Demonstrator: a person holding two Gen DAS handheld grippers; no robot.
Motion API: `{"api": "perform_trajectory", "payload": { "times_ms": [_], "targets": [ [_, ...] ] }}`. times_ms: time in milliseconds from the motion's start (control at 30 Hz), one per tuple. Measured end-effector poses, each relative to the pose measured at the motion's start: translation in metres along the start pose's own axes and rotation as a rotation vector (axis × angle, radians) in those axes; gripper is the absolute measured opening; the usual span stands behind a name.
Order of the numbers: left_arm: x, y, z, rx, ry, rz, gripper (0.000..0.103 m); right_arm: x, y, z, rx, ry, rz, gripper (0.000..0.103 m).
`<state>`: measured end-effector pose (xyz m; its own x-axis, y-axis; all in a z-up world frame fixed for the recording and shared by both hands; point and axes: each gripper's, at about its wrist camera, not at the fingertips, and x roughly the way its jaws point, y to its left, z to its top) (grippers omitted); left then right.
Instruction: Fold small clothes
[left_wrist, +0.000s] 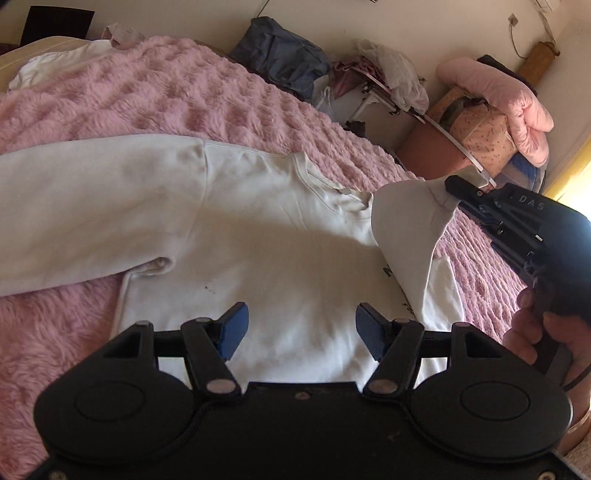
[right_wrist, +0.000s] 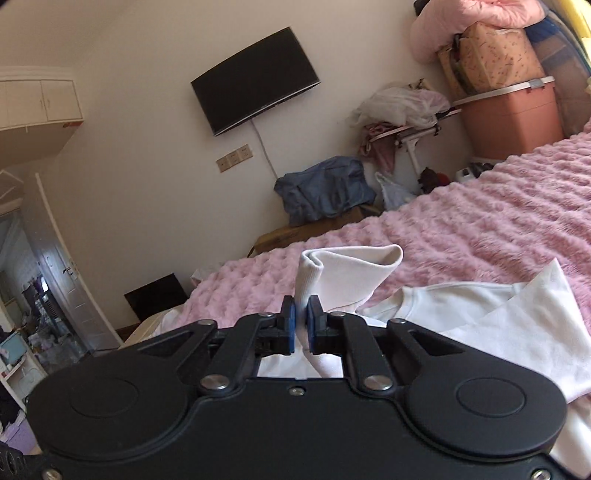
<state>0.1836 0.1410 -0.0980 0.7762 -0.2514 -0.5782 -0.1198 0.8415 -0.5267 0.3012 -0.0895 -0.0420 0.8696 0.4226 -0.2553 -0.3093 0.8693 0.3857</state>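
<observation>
Left tongs (left_wrist: 302, 332): nearest item in the left view; blue pads (left_wrist: 233, 330) spread wide, nothing between them, hovering above the lower body of the sweatshirt.

Sweatshirt (left_wrist: 258, 240): white, long-sleeved, lying flat on the bed, hem towards the near edge, neckline away from it. One sleeve (left_wrist: 92, 210) stretches flat across the blanket to the left of the view. A few small dark specks on the body.

Cuff (right_wrist: 314, 273): end of the other sleeve, ribbed, lifted off the bed and pinched between the pads of the right tongs (right_wrist: 301, 325), which are clenched on it. In the left view the raised sleeve hangs as a fold over the right side of the garment, with the right tongs entering from the right edge, held by a hand (left_wrist: 546, 332).

Blanket (left_wrist: 166, 96): pink, fluffy, covering the bed under the sweatshirt. A second white cloth (left_wrist: 55, 66) lies near the bed's far left corner.

Beyond the bed's far edge: blue bundle (right_wrist: 325, 188); small rack (right_wrist: 406, 133) piled with pale fabrics; salmon storage bin (right_wrist: 513, 118) with a patterned box and pink quilt (left_wrist: 509, 99) stacked above.

Far wall: dark television (right_wrist: 255, 81), outlet strip (right_wrist: 234, 158) below it, open door (right_wrist: 55, 258) at left.
</observation>
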Motion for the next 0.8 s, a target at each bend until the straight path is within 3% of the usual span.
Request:
{"api": "perform_trajectory", "payload": {
  "times_ms": [233, 367, 467, 633, 733, 800],
  "targets": [
    [-0.018, 0.054, 0.006, -0.102, -0.044, 0.028, 0.068, 0.061, 0.054, -0.073, -0.074, 0.162, 0.052, 0.008],
    [-0.012, 0.066, 0.007, -0.149, -0.036, 0.037, 0.068, 0.086, 0.061, -0.111, -0.113, 0.283, 0.036, 0.013],
    [-0.004, 0.064, 0.015, -0.136, -0.049, 0.036, 0.068, 0.089, 0.052, -0.127, -0.067, 0.389, 0.051, 0.014],
    [0.034, 0.048, 0.039, -0.016, -0.052, 0.023, 0.068, 0.052, 0.032, -0.118, -0.036, 0.363, 0.088, 0.015],
    [0.062, 0.041, 0.05, 0.043, -0.039, 0.082, 0.068, 0.026, 0.01, -0.102, -0.087, 0.311, 0.003, 0.016],
    [0.076, 0.04, 0.054, 0.057, -0.026, 0.082, 0.068, 0.013, -0.011, -0.09, -0.133, 0.294, -0.073, 0.016]
  ]
}}
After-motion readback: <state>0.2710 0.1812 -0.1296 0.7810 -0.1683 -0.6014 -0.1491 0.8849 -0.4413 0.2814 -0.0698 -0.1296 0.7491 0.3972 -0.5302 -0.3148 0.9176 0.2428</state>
